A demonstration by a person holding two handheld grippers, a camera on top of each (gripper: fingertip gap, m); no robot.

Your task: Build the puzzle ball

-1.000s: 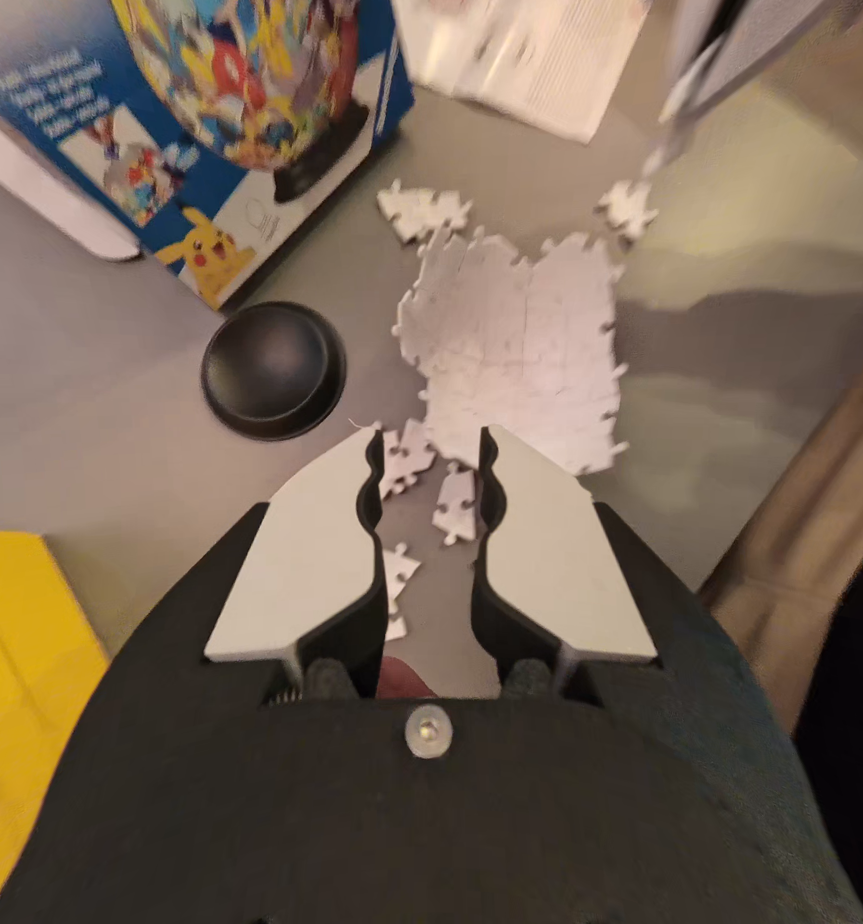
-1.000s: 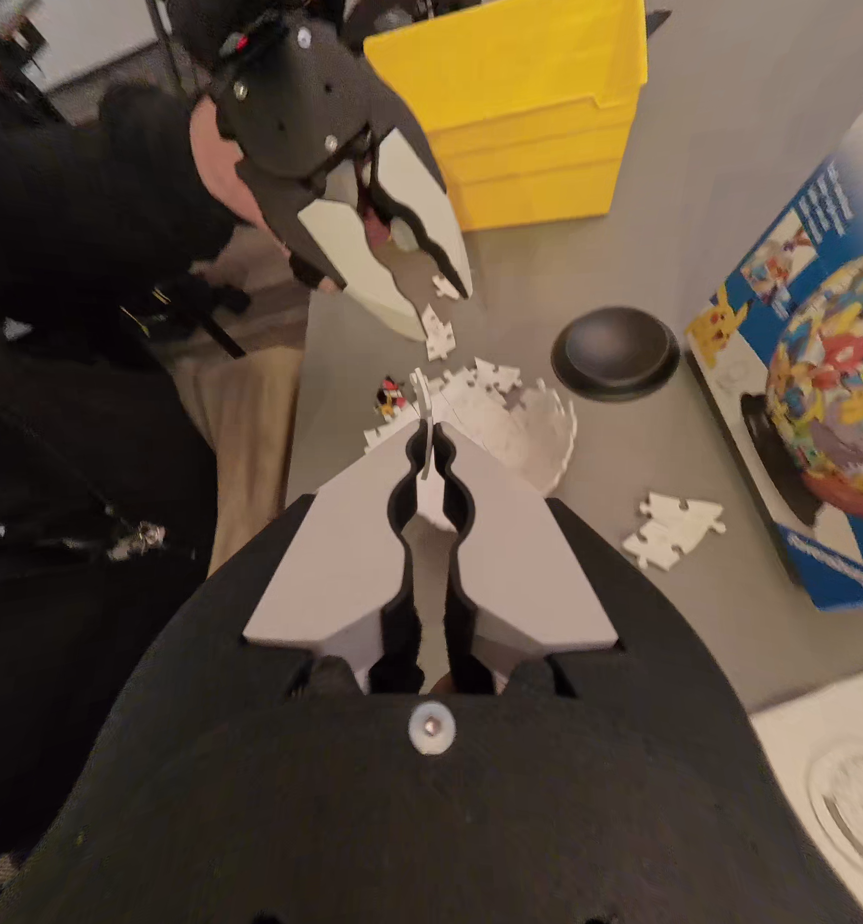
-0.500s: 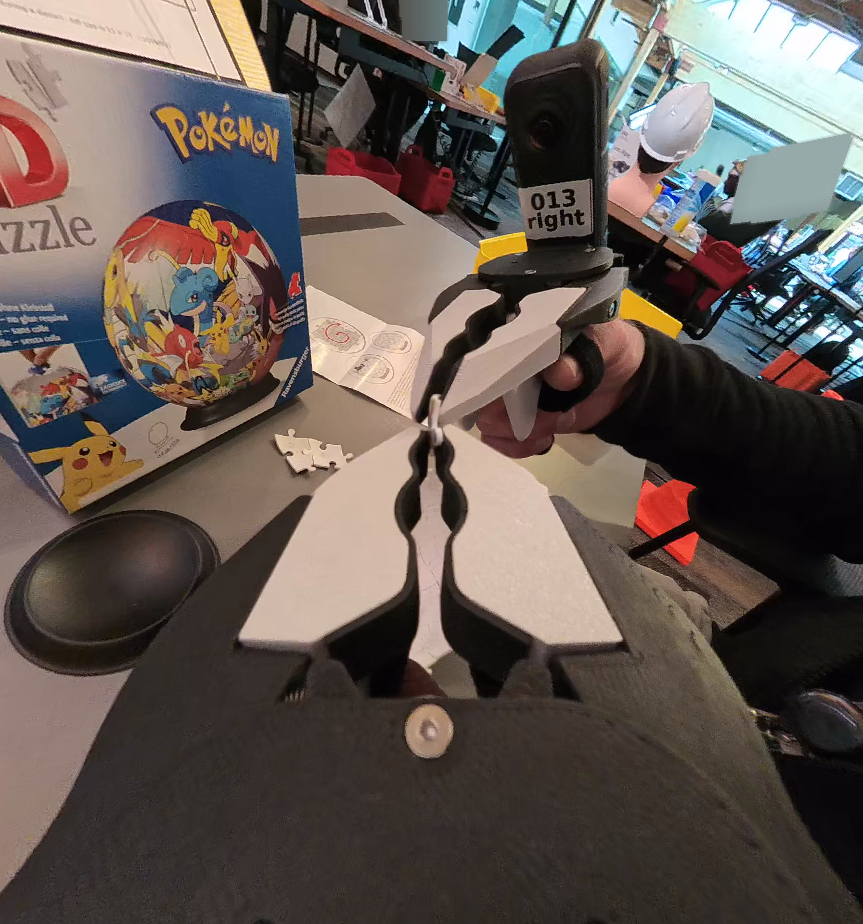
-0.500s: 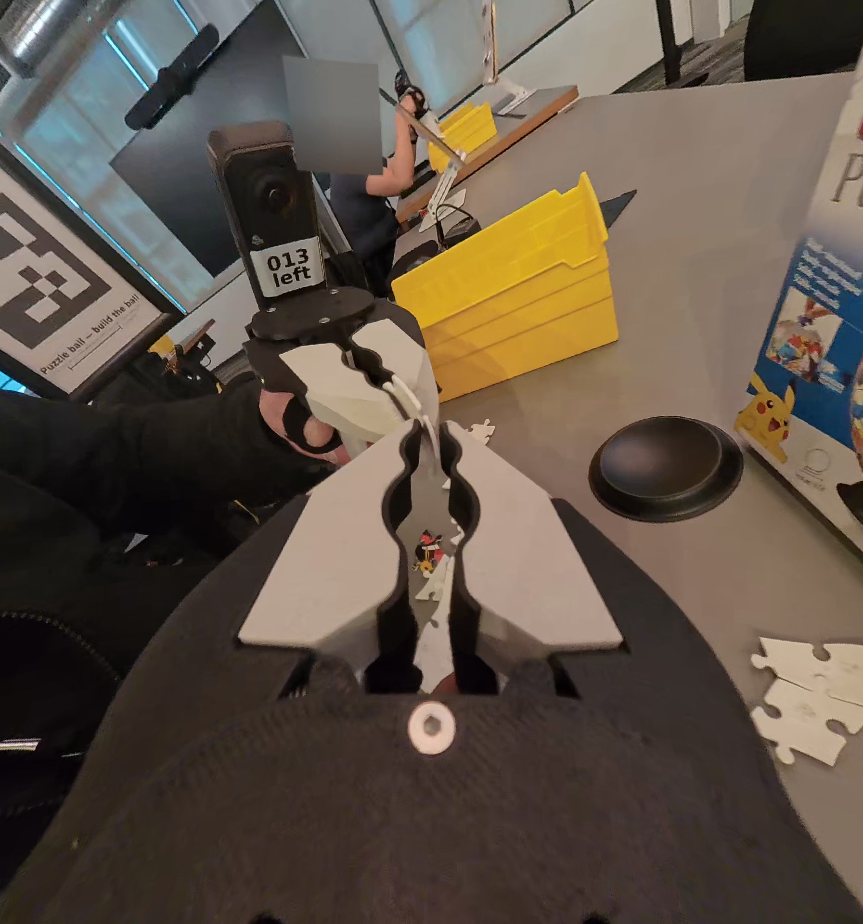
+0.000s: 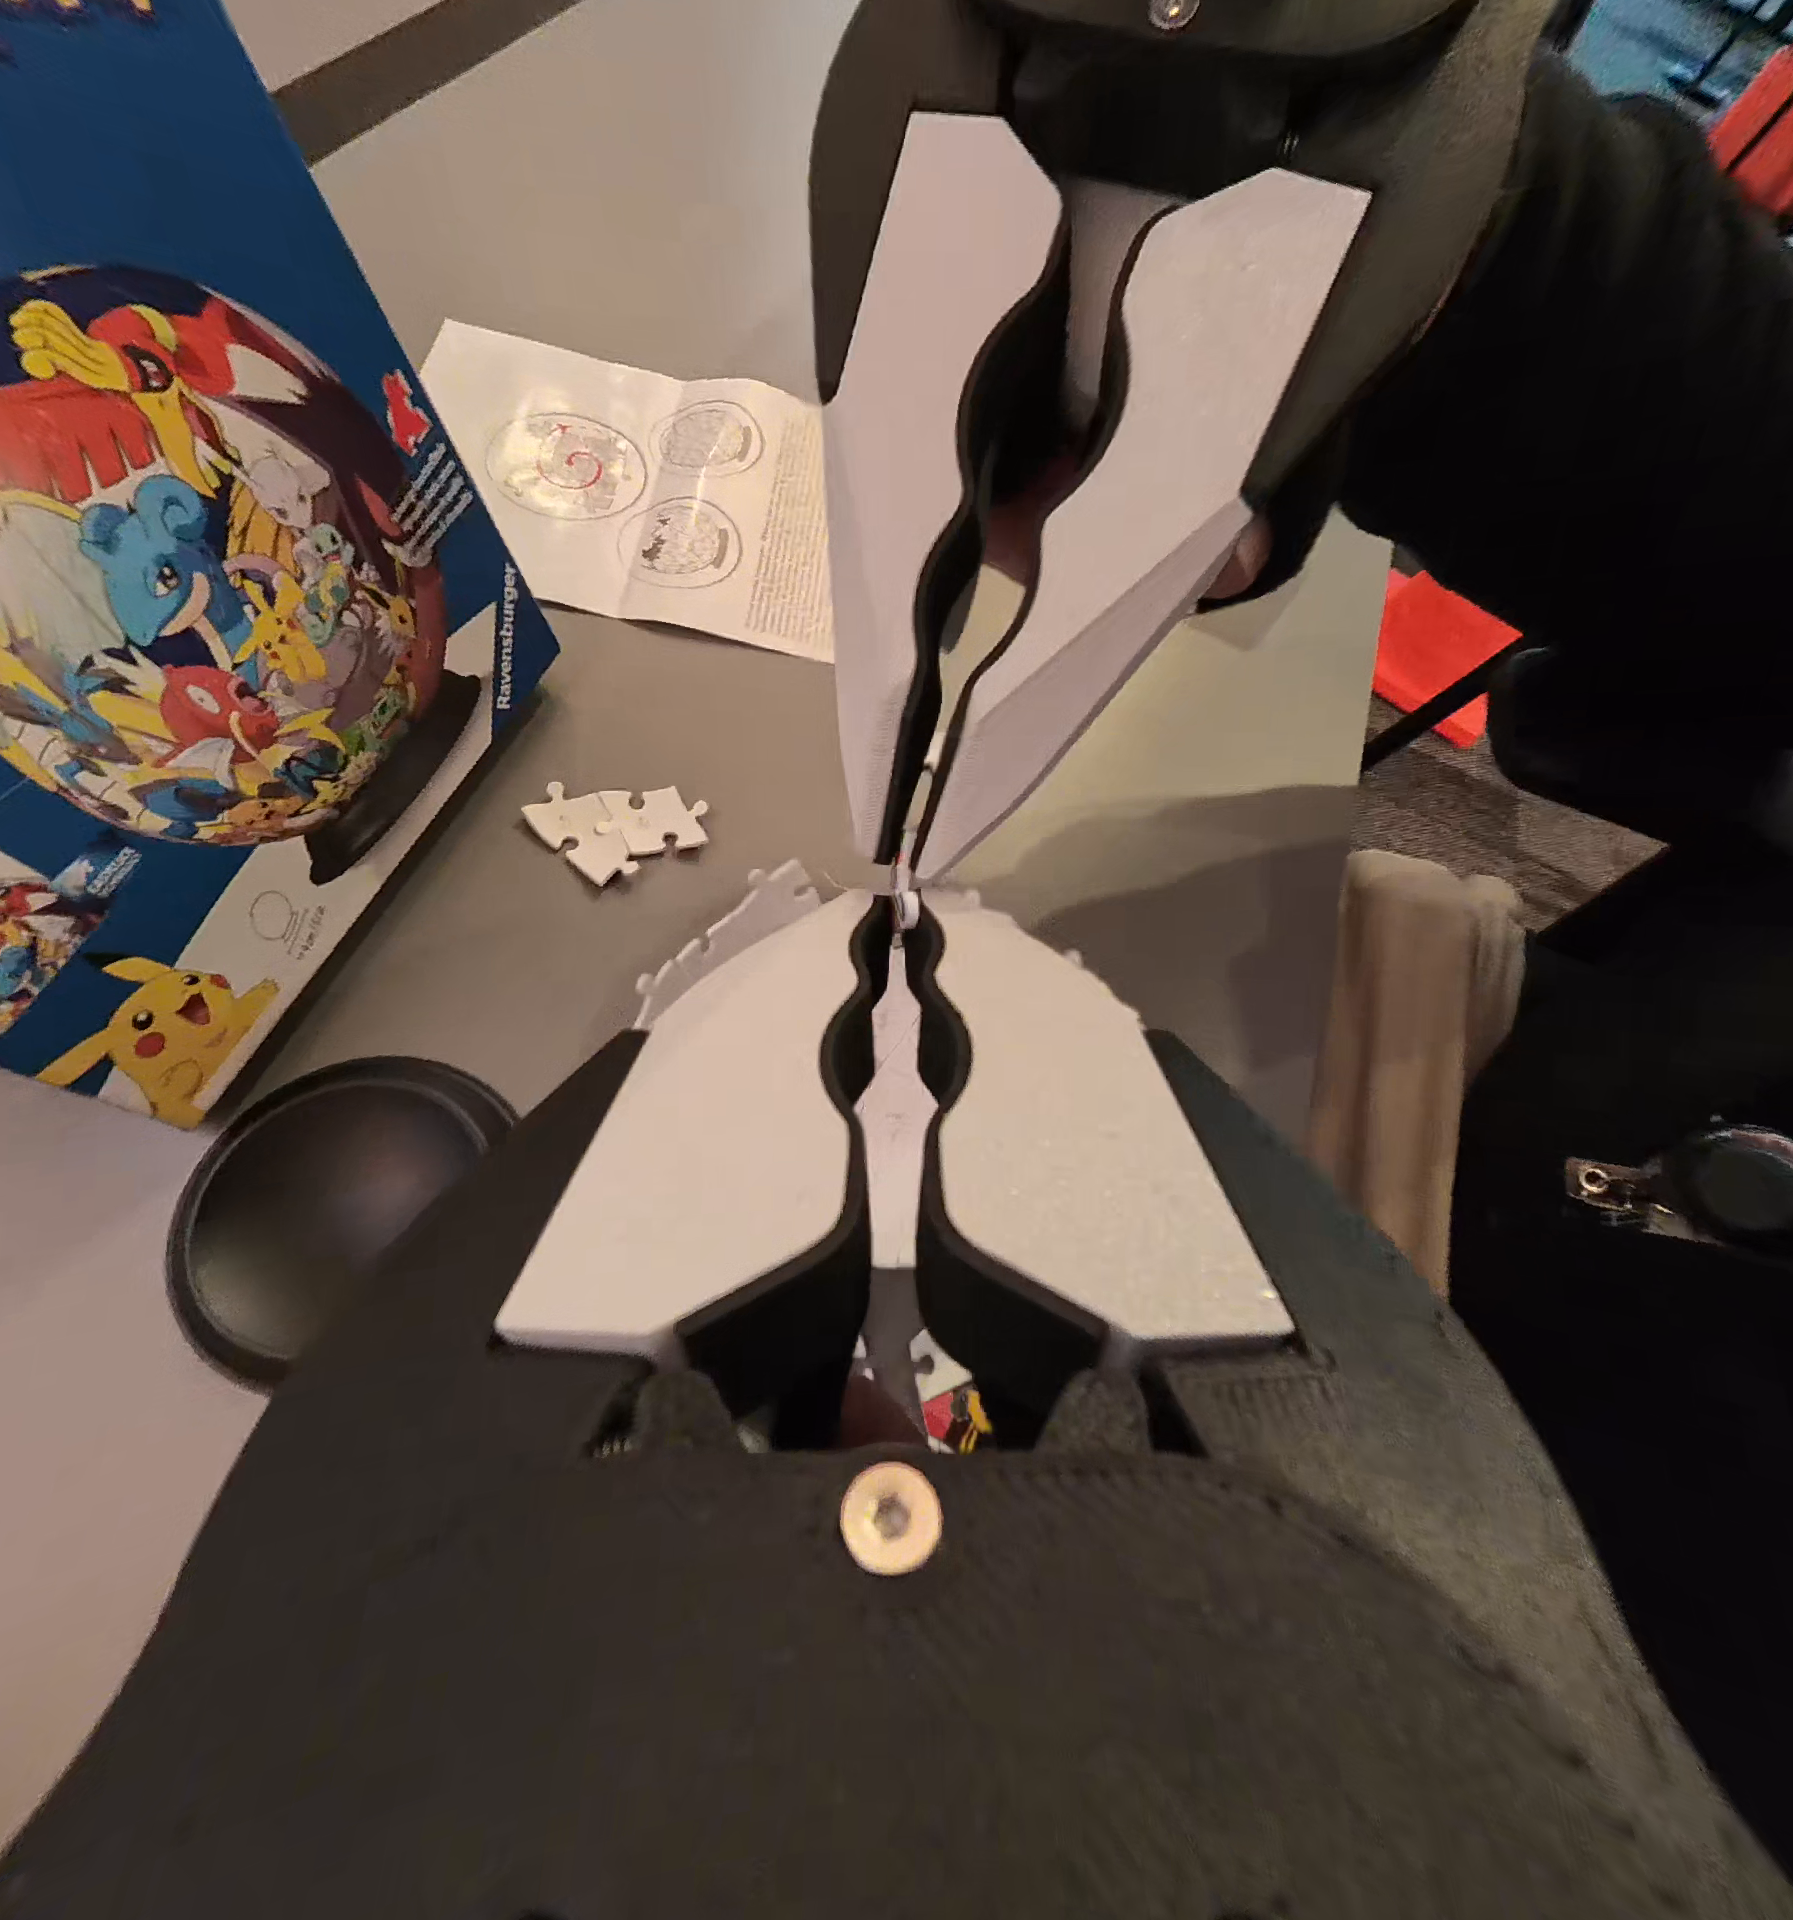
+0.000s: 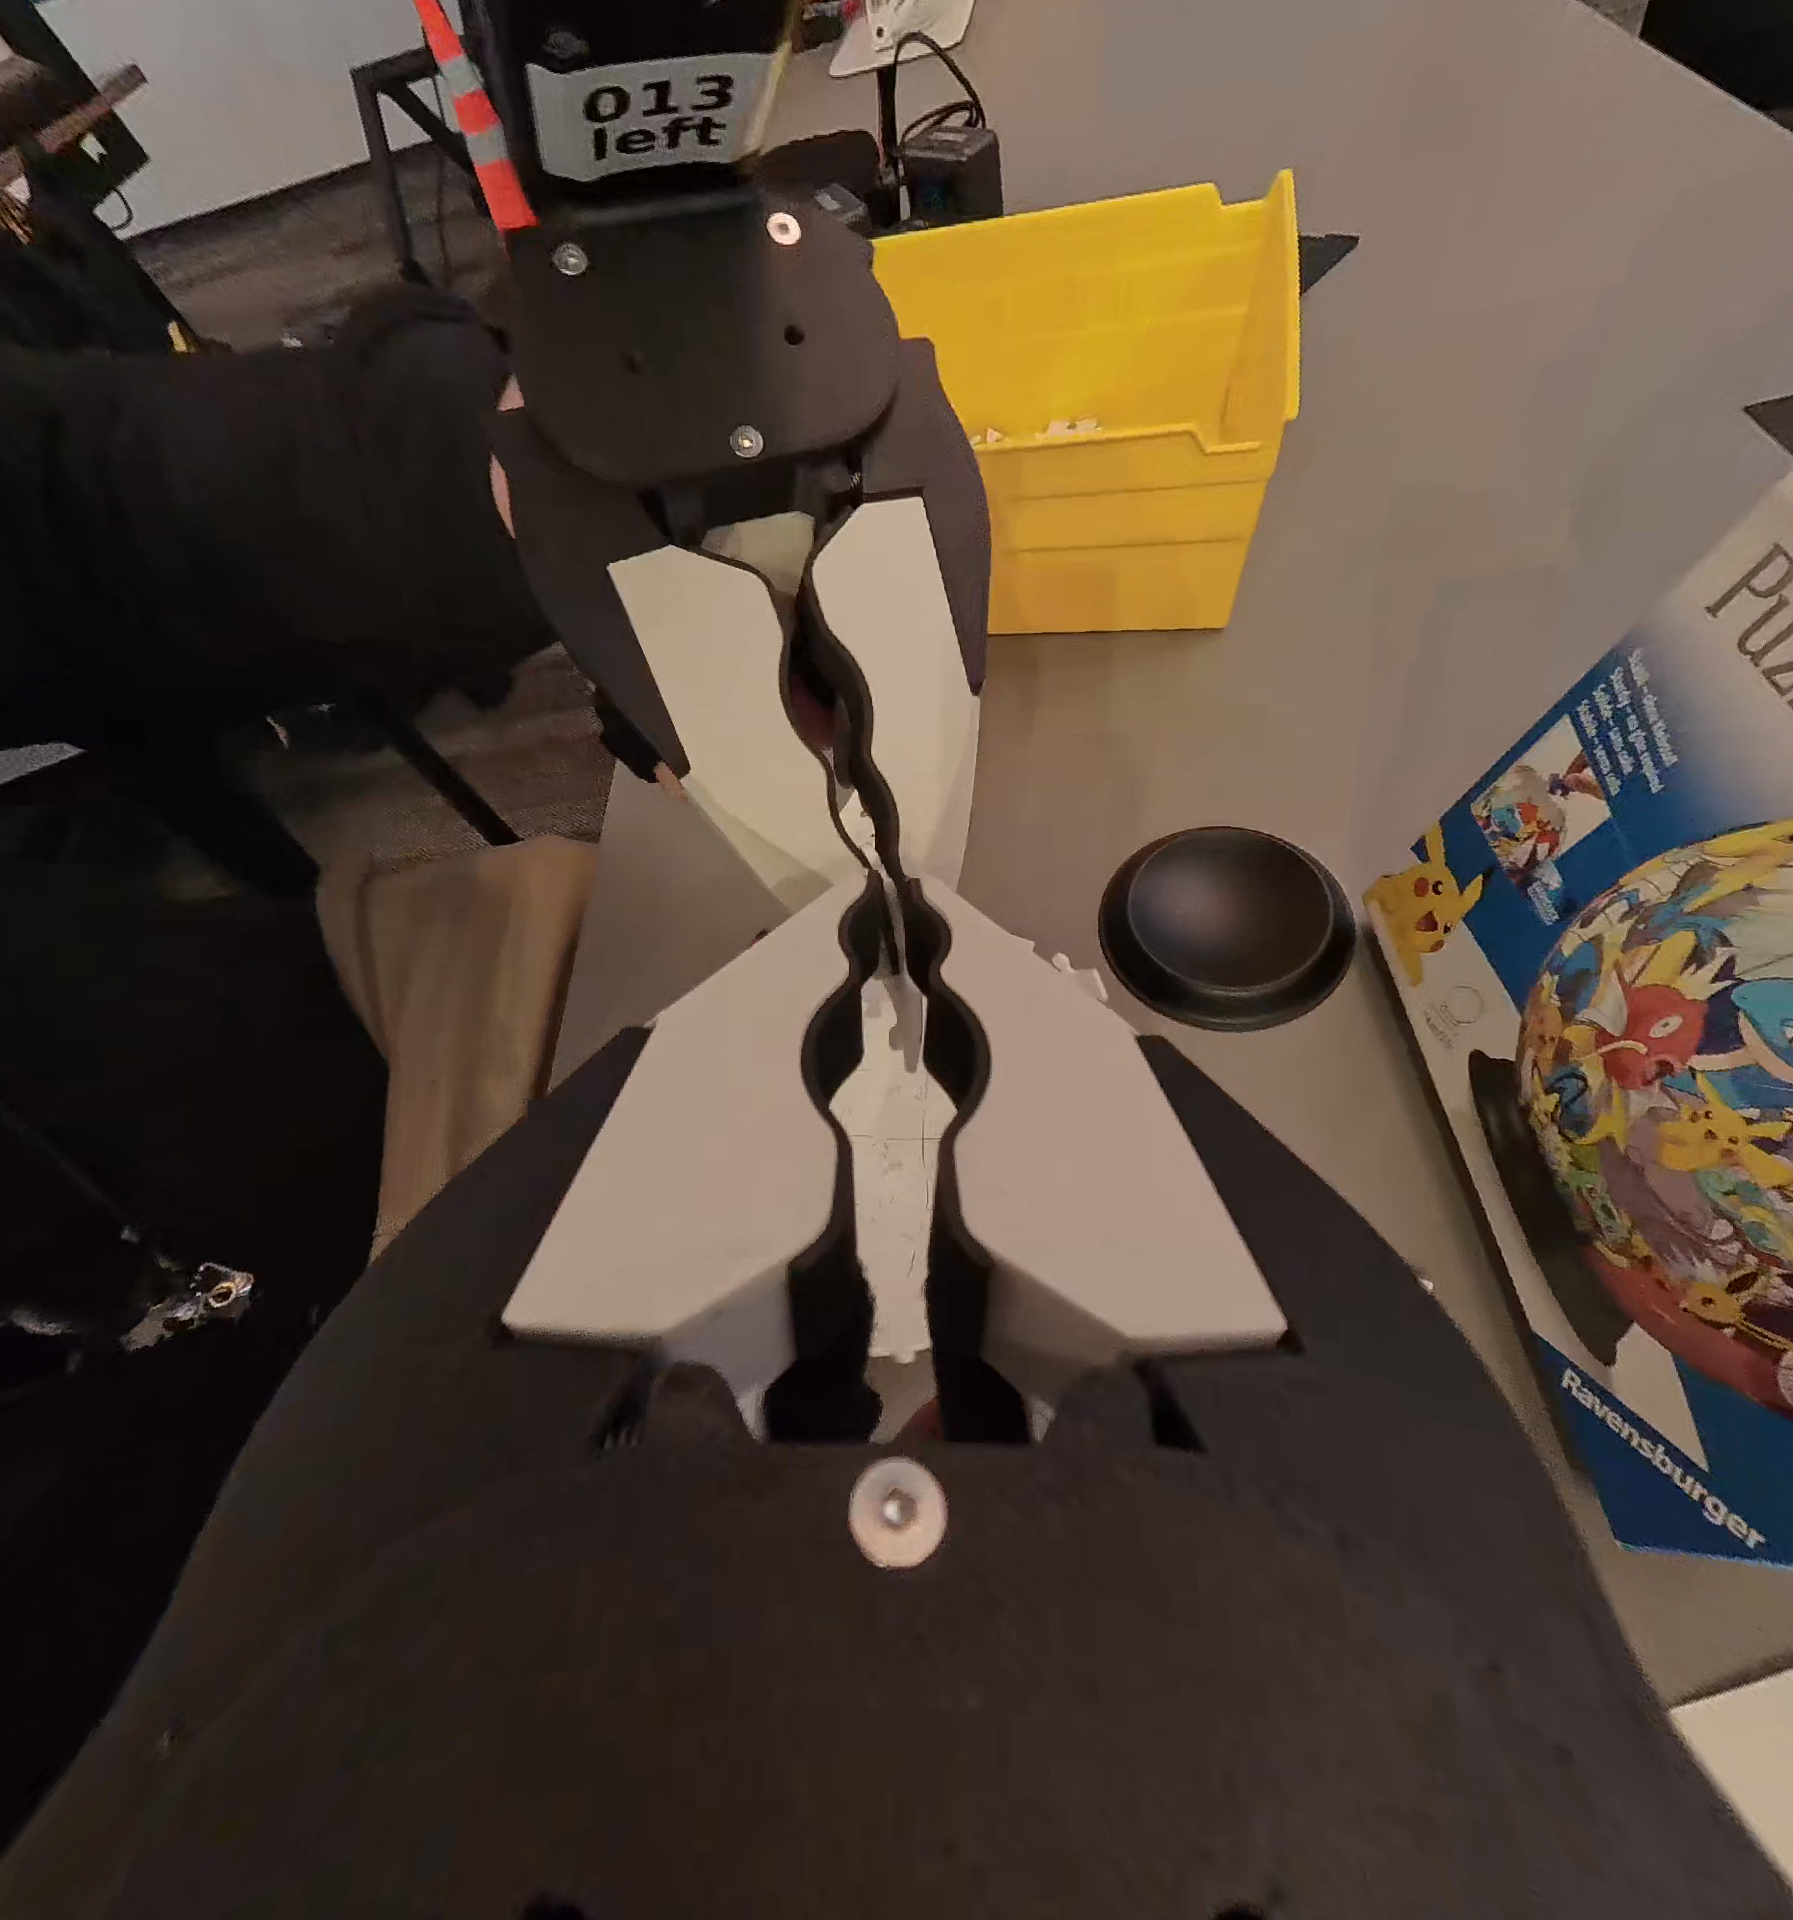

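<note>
My left gripper is shut on a small white puzzle piece held edge-on at its tips. My right gripper comes down from above, also shut on a thin white piece, and meets it tip to tip. In the right wrist view my right gripper touches the left gripper the same way. Whether the two pieces are joined is hidden by the fingertips. The curved white assembled puzzle section lies on the grey table just below the tips and shows through the finger gap.
A black round stand sits left of the section. The blue puzzle box stands behind it. A few joined white pieces and a leaflet lie farther back. A yellow bin stands across the table. The table edge is close on the right. Both grippers' tips are close together, under 4 cm apart.
One second ago my left gripper was open over loose pieces; it has since shut on one. Both grippers have tilted down and now meet tip to tip just above the puzzle section.
</note>
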